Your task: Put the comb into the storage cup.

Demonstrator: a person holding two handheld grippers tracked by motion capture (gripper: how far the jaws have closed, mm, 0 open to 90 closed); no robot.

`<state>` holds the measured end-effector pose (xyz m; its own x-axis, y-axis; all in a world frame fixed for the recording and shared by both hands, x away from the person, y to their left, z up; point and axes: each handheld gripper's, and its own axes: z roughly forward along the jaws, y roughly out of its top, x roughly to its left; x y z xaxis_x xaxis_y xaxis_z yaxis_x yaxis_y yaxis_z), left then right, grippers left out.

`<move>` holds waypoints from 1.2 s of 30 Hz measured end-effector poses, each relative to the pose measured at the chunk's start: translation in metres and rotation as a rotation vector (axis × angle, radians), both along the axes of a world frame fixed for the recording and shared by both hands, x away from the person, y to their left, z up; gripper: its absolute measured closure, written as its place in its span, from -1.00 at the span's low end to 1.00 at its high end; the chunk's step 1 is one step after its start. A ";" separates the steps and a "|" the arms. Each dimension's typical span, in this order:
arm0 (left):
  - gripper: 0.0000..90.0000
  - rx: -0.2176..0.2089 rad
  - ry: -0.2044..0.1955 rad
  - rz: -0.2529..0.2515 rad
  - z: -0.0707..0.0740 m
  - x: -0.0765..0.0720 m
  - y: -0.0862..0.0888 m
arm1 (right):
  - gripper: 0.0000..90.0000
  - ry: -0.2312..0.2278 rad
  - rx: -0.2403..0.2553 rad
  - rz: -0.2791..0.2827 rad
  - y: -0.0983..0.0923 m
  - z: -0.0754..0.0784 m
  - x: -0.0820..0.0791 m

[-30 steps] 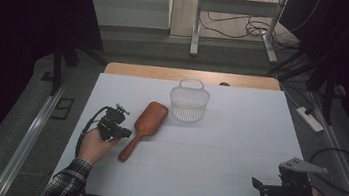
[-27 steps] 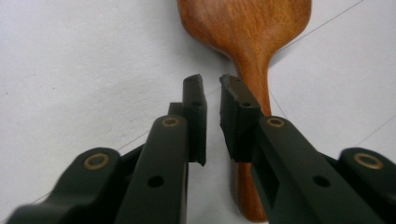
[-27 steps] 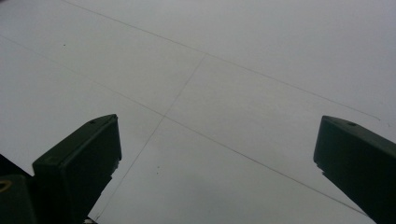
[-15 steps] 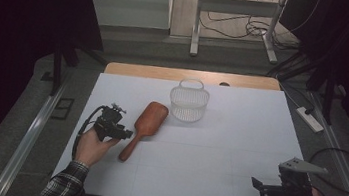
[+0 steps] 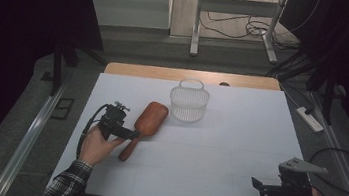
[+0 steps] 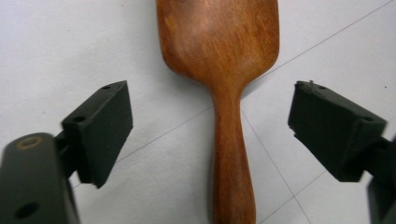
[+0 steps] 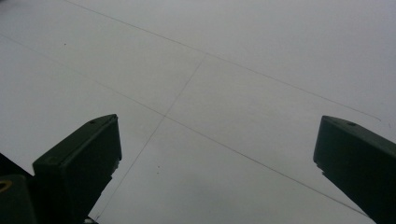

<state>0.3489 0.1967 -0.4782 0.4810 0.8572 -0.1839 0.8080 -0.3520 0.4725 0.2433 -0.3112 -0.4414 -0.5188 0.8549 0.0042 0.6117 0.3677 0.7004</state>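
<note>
A brown wooden hairbrush (image 5: 145, 123) lies flat on the white table (image 5: 215, 158), its head toward the basket and its handle toward me. My left gripper (image 5: 130, 134) hovers at the handle's left side, its jaws having just been opening. In the left gripper view the handle (image 6: 232, 154) runs up between the two wide-apart pads (image 6: 105, 126), which do not touch it. My right gripper (image 5: 258, 185) rests at the table's front right corner, open over bare tabletop (image 7: 210, 93).
A white wire basket (image 5: 189, 102) with an upright handle stands at the back middle of the table. A wooden strip (image 5: 190, 76) edges the far side. Dark floor, rails and cables surround the table.
The left gripper's jaws have spread apart around the brush handle. The left hand shifted slightly. The brush and the right hand stayed put.
</note>
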 end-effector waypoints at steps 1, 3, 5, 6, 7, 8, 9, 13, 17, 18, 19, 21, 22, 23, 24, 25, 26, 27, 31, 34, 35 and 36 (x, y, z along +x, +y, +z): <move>-0.79 0.006 0.005 -0.012 -0.001 0.001 -0.003 | -0.98 0.001 0.000 0.001 0.000 0.000 0.000; -0.89 0.010 0.007 -0.017 -0.001 0.001 -0.004 | -0.98 0.001 0.000 0.001 0.000 0.000 0.000; -0.97 0.010 0.007 -0.027 -0.002 0.002 -0.006 | -0.98 0.001 -0.001 0.001 0.000 0.000 0.000; -0.99 0.010 0.006 -0.034 -0.001 0.003 -0.008 | -0.98 0.001 -0.001 0.002 0.000 0.000 0.000; -0.99 0.005 0.003 -0.047 -0.001 0.003 -0.009 | -0.98 0.001 -0.001 0.002 0.000 0.000 0.000; -1.00 -0.001 -0.004 -0.055 -0.001 0.003 -0.010 | -0.98 0.001 -0.001 0.002 0.000 0.000 0.000; -1.00 0.001 -0.007 -0.066 0.000 0.003 -0.012 | -0.98 0.001 -0.001 0.002 0.000 0.000 0.000; -1.00 0.026 -0.016 -0.080 -0.001 0.004 -0.017 | -0.98 0.003 -0.002 0.001 0.000 0.000 0.000; -1.00 0.037 -0.015 -0.084 -0.005 0.005 -0.018 | -0.98 0.003 -0.002 0.001 0.000 0.000 0.000; -1.00 0.037 -0.017 -0.081 -0.006 0.006 -0.018 | -0.98 0.004 -0.002 0.001 0.000 0.000 0.000; -1.00 0.037 -0.015 -0.080 -0.007 0.006 -0.018 | -0.98 0.004 -0.002 0.001 0.000 0.000 0.000; -1.00 0.046 -0.011 -0.076 -0.011 0.007 -0.017 | -0.98 0.003 -0.002 0.002 0.000 0.000 0.000; -1.00 0.046 -0.011 -0.076 -0.011 0.007 -0.017 | -0.98 0.003 -0.002 0.002 0.000 0.000 0.000; -1.00 0.054 -0.013 -0.072 -0.014 0.007 -0.017 | -0.98 0.002 -0.002 0.002 0.000 0.000 0.000; -1.00 0.054 -0.013 -0.072 -0.014 0.007 -0.017 | -0.98 0.002 -0.002 0.002 0.000 0.000 0.000; -1.00 0.057 -0.016 -0.075 -0.017 0.008 -0.017 | -0.98 0.002 -0.002 0.002 0.000 0.000 0.000; -1.00 0.058 -0.014 -0.077 -0.019 0.008 -0.017 | -0.98 0.003 -0.002 0.002 0.000 0.000 0.000; -1.00 0.063 -0.009 -0.082 -0.021 0.008 -0.018 | -0.98 0.003 -0.002 0.002 0.000 0.000 0.000; -1.00 0.068 0.013 -0.092 -0.029 0.009 -0.019 | -0.98 0.003 -0.002 0.003 0.000 0.000 0.000; -1.00 0.071 0.019 -0.096 -0.033 0.010 -0.020 | -0.98 0.003 -0.003 0.004 0.000 0.000 0.000; -1.00 0.068 0.018 -0.098 -0.033 0.010 -0.020 | -0.98 0.003 -0.002 0.004 0.000 0.000 0.000; -1.00 0.064 0.020 -0.098 -0.034 0.010 -0.020 | -0.98 0.003 -0.002 0.004 0.000 0.000 0.000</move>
<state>0.3585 0.1762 -0.5123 0.5597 0.8167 -0.1404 0.7774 -0.4588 0.4303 0.2433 -0.3110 -0.4416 -0.5219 0.8530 0.0038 0.6122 0.3714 0.6980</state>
